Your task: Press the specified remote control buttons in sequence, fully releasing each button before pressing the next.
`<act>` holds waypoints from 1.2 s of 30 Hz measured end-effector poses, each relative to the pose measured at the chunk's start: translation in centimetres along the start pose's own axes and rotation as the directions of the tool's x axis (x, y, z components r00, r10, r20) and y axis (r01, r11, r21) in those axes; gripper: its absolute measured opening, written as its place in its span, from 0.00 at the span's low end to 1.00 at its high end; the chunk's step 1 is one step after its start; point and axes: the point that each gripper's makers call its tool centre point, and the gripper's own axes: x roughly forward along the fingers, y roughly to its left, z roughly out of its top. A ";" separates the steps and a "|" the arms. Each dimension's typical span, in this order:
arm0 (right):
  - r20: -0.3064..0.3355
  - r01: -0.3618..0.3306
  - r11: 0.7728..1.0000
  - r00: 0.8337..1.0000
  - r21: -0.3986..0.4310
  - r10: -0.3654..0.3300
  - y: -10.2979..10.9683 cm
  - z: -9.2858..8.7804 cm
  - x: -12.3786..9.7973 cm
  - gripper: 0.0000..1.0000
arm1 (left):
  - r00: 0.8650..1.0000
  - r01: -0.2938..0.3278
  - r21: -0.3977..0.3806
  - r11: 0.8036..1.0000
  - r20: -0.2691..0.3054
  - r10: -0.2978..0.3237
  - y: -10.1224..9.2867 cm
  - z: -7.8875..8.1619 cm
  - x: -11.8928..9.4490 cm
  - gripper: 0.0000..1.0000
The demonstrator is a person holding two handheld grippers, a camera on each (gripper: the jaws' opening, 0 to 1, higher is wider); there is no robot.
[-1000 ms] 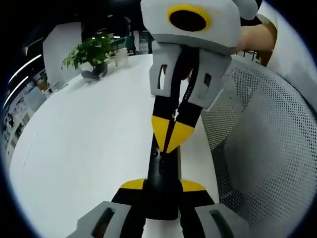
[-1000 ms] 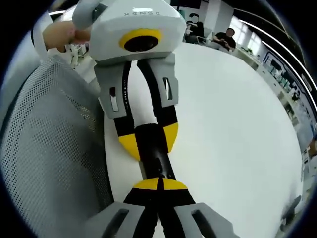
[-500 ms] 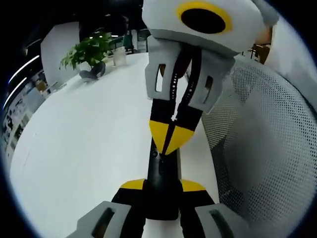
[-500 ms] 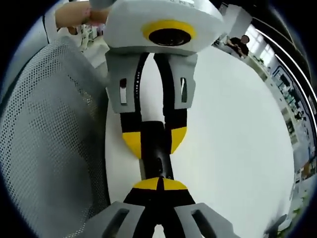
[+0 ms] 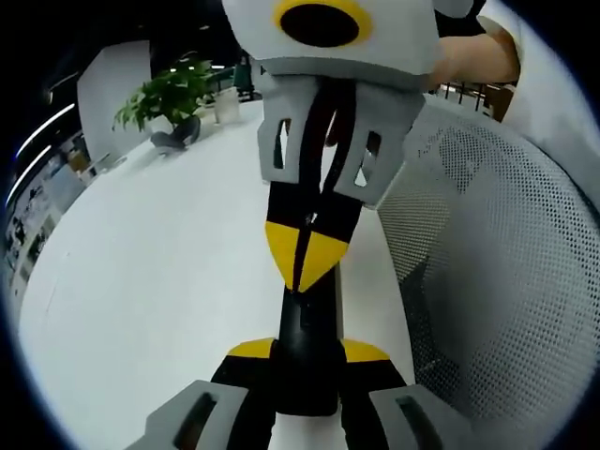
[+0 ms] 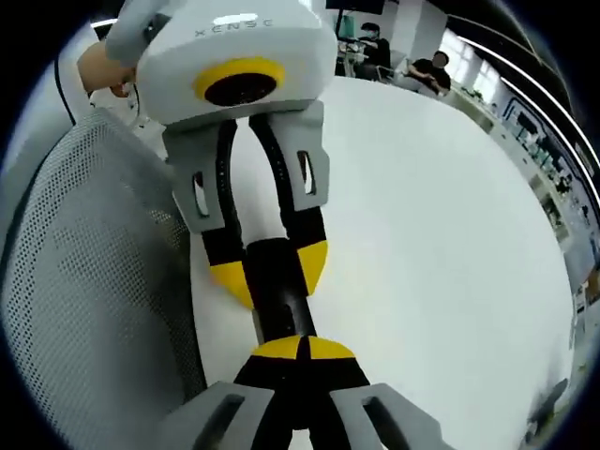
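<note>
Left tongs (image 5: 305, 354) grip remote (image 5: 306, 352) at table (image 5: 169, 281) edge.

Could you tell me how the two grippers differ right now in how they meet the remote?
The left gripper has its jaws spread around the black remote, clamping its sides; the right gripper has its jaws shut, tips together, pointing down at the remote's top face. The left one holds; the right one presses or hovers. Both have yellow-tipped jaws.

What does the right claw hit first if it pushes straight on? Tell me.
The black remote, judging by the right gripper view: the shut right claw tips sit right at its top face, with the left claw clamped on it just beyond. Depth is unclear.
</note>
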 end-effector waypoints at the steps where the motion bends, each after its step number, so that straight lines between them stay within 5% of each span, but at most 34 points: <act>1: -0.009 -0.007 1.000 1.000 -0.010 0.007 0.0 0.1 -0.1 0.00 | 1.000 0.000 0.000 1.000 0.001 0.000 0.0 0.0 0.0 0.23; 12: -0.100 0.008 0.999 0.995 -0.054 -0.013 0.3 -0.2 0.1 0.00 | 1.000 0.003 0.005 1.000 0.002 -0.003 0.0 0.0 0.1 0.23; 22: -0.067 0.098 0.995 0.993 -0.033 -0.100 0.1 -0.3 0.0 0.00 | 1.000 0.003 0.003 1.000 0.012 -0.003 -0.1 0.0 0.1 0.23; 36: 0.031 -0.041 0.996 0.999 0.083 0.039 0.9 0.2 -0.2 0.00 | 0.998 0.004 -0.006 1.000 0.063 -0.004 0.0 0.0 0.0 0.23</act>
